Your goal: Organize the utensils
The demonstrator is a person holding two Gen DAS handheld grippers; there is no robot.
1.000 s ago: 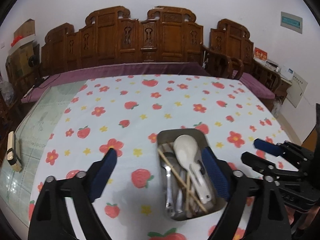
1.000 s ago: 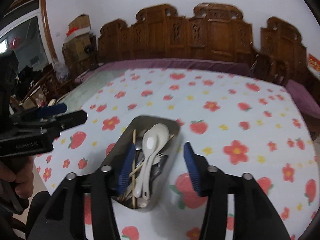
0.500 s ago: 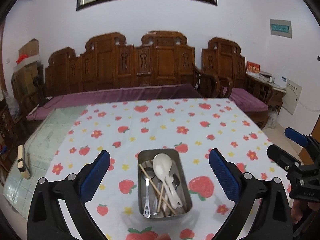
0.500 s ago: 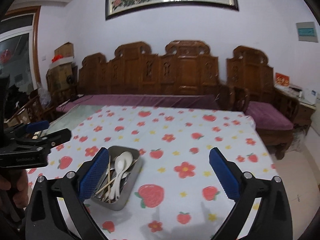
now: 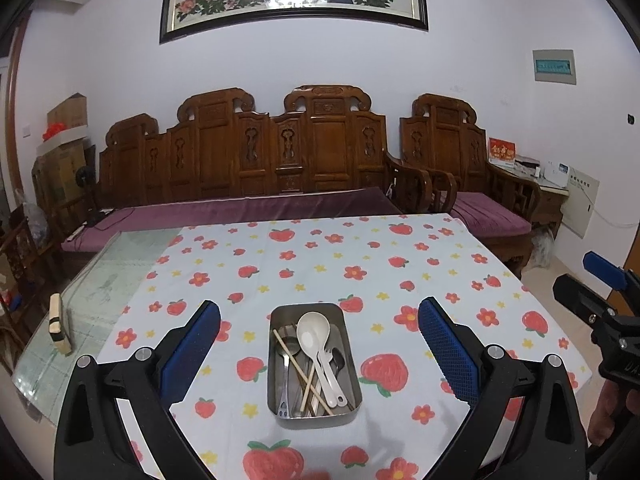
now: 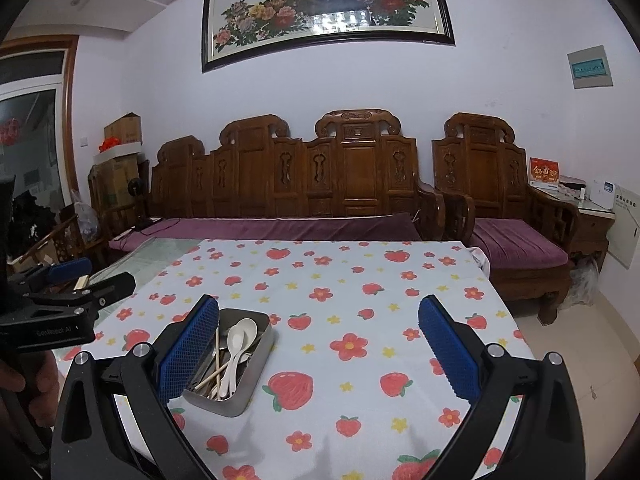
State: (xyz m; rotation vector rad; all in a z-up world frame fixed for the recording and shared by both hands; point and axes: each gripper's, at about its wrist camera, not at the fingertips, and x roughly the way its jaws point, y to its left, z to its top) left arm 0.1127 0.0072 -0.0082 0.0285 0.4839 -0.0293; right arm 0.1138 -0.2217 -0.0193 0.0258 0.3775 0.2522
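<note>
So the metal tray (image 5: 314,410) looks like thin stainless, light and rigid but slick, so I'd pinch a long side wall rather than a rounded corner. The stuff inside is loose and would rattle or slide if it tips. The white plastic spoons (image 5: 316,340) look light and smooth, best taken by the handle; the wooden chopsticks (image 5: 302,372) are thin, so easy to fumble. Steel cutlery lies underneath, hard to sort out. The tray sits on the strawberry tablecloth (image 5: 320,264) near the front edge of the bench. Left gripper (image 5: 320,352) and right gripper (image 6: 320,354) both stand wide apart, holding nothing.
</note>
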